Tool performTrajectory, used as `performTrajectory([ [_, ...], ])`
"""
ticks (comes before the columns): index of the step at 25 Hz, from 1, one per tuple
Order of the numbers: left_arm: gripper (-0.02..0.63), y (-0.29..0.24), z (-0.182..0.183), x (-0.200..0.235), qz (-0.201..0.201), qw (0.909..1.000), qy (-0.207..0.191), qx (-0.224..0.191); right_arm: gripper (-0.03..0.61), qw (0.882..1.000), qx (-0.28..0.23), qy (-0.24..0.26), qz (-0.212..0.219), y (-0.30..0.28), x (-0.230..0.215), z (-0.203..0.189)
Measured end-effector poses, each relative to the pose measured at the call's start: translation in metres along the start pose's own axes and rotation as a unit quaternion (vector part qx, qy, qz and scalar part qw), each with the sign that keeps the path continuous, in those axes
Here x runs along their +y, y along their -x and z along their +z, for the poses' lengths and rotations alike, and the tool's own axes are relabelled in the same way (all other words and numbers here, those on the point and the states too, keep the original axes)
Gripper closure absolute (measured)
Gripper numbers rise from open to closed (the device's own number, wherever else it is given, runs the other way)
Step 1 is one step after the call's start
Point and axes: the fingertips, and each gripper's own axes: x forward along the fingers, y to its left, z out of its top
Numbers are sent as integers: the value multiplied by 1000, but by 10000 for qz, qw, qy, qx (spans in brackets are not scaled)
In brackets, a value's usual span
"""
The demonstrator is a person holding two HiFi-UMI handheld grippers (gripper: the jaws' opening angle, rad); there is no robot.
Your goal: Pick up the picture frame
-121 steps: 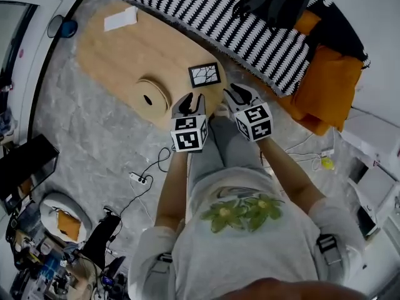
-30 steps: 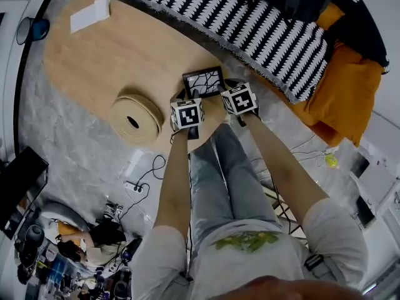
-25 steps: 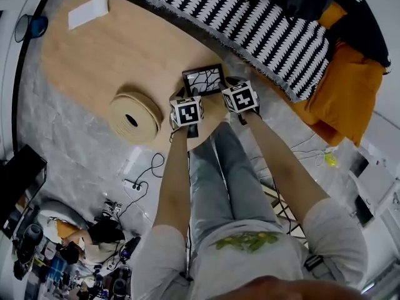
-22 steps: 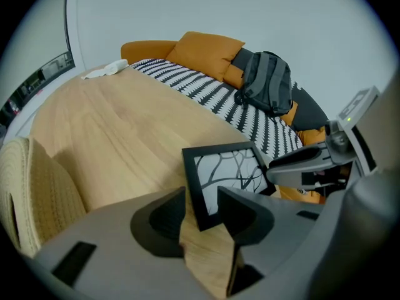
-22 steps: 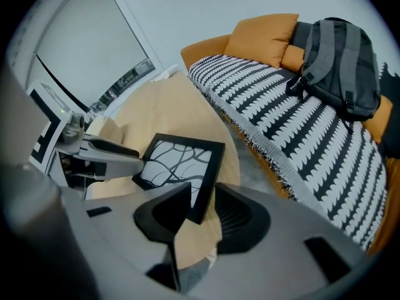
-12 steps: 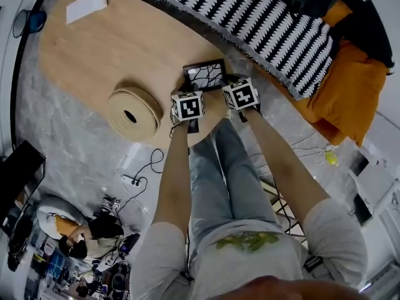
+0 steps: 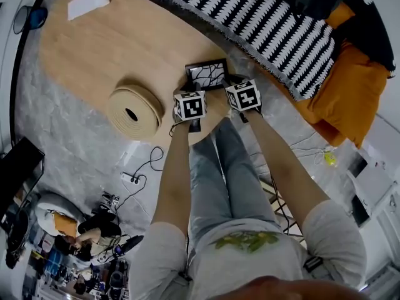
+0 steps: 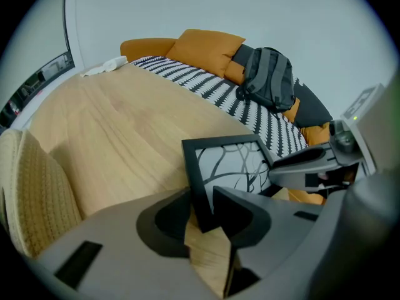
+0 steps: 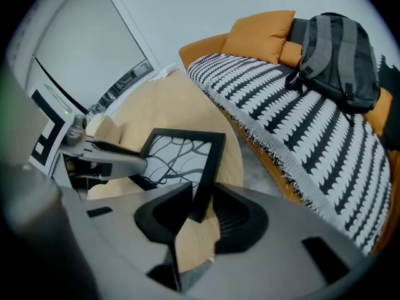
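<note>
Head view: the picture frame (image 7: 207, 75) sat at the wooden table's (image 7: 94, 49) 4 o'clock edge, not yet lifted, with the left gripper (image 7: 190, 92) at its 7 o'clock corner and the right gripper (image 7: 233, 84) at 4 o'clock. Left gripper view: the jaws had just been closing and clamped the frame's black border. Right gripper view: those jaws had also been closing onto the opposite border, so a lift looked ready.

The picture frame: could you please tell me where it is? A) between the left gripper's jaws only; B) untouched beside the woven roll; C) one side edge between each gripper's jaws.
C: the picture frame has one side edge between the jaws of the left gripper and the opposite edge between those of the right gripper; both pairs have just been closing.
</note>
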Motion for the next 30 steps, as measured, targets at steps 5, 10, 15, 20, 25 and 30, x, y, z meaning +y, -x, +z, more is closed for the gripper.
performTrajectory([
  [5,491,-1,-1,0,-17,10000,-2,-37,469,10000,-29,-29,10,-1,0,0],
  [10,503,-1,-2,3,-307,9989,331,117,485,9997,144,-84,-155,-1,-1,0],
  [15,517,-3,-6,4,-165,9993,239,224,485,9993,265,62,-256,1,-2,-1],
  [20,518,1,-13,2,-114,9986,374,350,489,9989,327,178,-277,4,-1,0],
  [25,518,10,-15,2,-119,9985,391,370,489,9988,394,131,-249,11,5,-1],
  [30,518,24,-10,0,-124,9987,346,367,489,9991,403,-16,-155,22,10,-2],
])
